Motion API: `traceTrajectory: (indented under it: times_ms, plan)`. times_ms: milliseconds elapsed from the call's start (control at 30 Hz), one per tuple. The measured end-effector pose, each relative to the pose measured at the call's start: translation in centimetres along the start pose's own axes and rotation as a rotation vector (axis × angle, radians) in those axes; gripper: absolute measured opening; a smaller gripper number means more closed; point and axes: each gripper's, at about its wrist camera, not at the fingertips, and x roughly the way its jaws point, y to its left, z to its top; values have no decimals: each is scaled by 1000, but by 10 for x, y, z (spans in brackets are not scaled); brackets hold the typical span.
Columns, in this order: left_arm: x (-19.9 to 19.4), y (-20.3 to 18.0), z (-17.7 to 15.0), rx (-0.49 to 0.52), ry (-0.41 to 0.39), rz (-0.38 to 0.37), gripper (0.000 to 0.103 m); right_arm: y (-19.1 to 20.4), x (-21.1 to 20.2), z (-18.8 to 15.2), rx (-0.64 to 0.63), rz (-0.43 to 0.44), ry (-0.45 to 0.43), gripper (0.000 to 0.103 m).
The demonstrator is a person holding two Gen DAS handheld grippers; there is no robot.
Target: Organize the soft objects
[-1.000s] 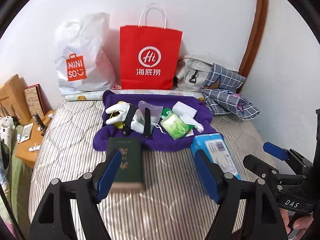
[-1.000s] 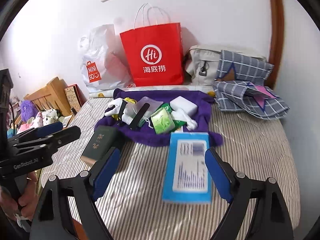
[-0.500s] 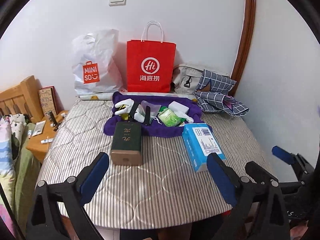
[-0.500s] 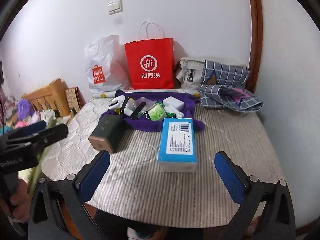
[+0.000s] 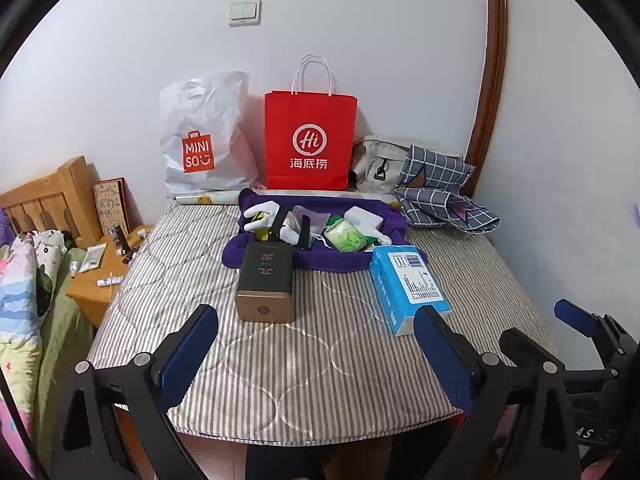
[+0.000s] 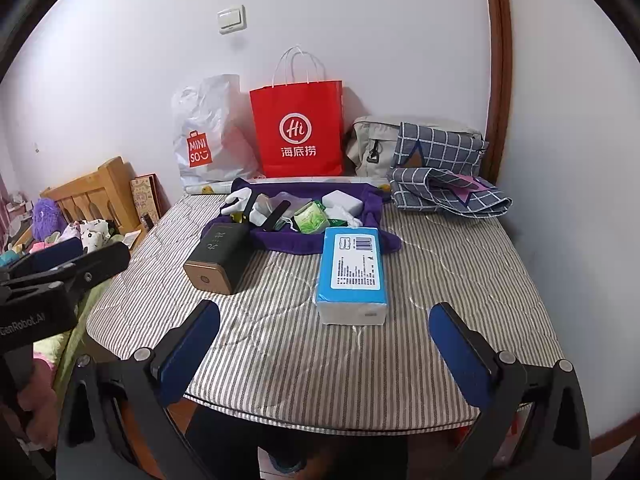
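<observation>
Blue tissue pack (image 6: 352, 274) and dark box (image 5: 266, 280) lie set out on the striped mattress (image 5: 320, 360); we judge the purple cloth's (image 5: 320, 258) clutter still unsorted; left gripper (image 5: 316, 354) and right gripper (image 6: 324, 354) gape wide, empty

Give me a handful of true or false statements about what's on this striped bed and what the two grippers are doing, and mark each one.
1. The blue tissue pack lies on the striped mattress with neither gripper touching it. True.
2. The left gripper is clamped on the dark green box. False: its jaws stand wide open and empty, short of the box.
3. The red paper bag stands against the wall beside the white plastic bag. True.
4. The right gripper holds the purple cloth. False: it is open and empty; the cloth lies on the mattress under small items.
5. The checked fabric lies at the mattress's far left. False: far right.
</observation>
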Motion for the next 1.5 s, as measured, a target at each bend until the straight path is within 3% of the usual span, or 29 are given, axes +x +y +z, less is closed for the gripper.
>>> traceTrajectory:
  times_ms: [1500]
  plan:
    - [4, -4, 1, 18, 27, 13, 99, -4, -14, -1, 20, 2, -19, 103]
